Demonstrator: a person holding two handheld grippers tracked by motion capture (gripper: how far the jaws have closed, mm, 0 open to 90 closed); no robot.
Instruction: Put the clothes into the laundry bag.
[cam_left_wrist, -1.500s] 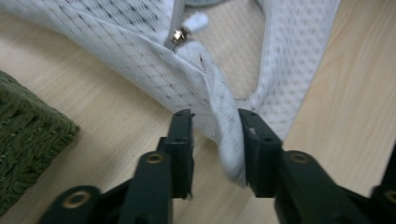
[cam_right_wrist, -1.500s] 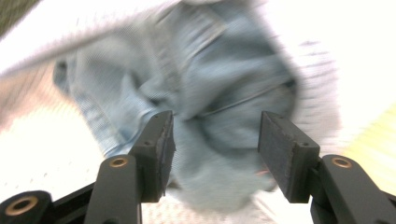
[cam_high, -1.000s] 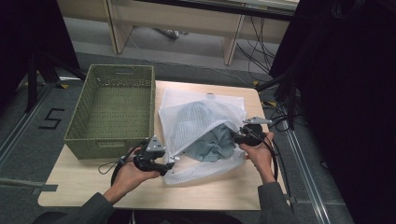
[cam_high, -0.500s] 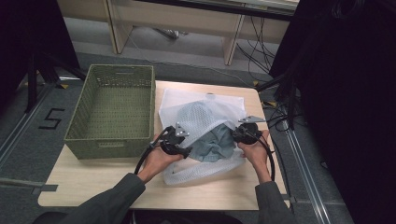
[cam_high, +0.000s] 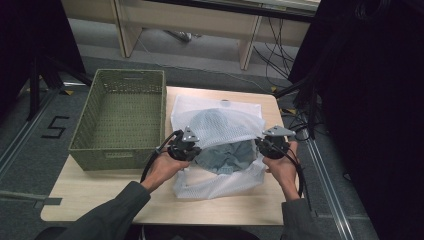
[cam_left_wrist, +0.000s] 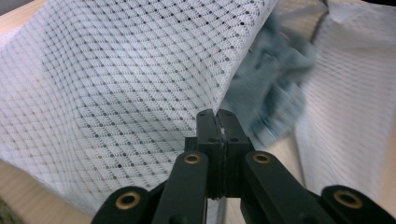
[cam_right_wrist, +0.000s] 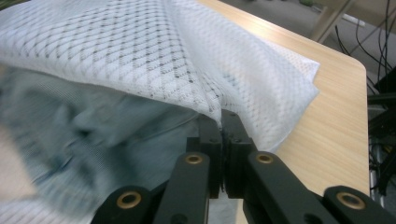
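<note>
High view: mesh bag (cam_high: 220, 127) beside basket (cam_high: 120, 117)

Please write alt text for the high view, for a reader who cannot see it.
Two hand-held grippers, left gripper and right gripper, each pinch the upper edge of a white mesh bag on a wooden table, showing blue-grey cloth inside. A green basket stands to the left.

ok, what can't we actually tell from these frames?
- Blue-grey garment, high view: what kind it is; the white mesh bag covers most of it.
- Same garment in both gripper views: motion-blurred.
- Left tool and right tool: how much mesh sits between the shut jaws; the jaws hide it.
- Green basket, high view: label on near wall too small to read.
</note>
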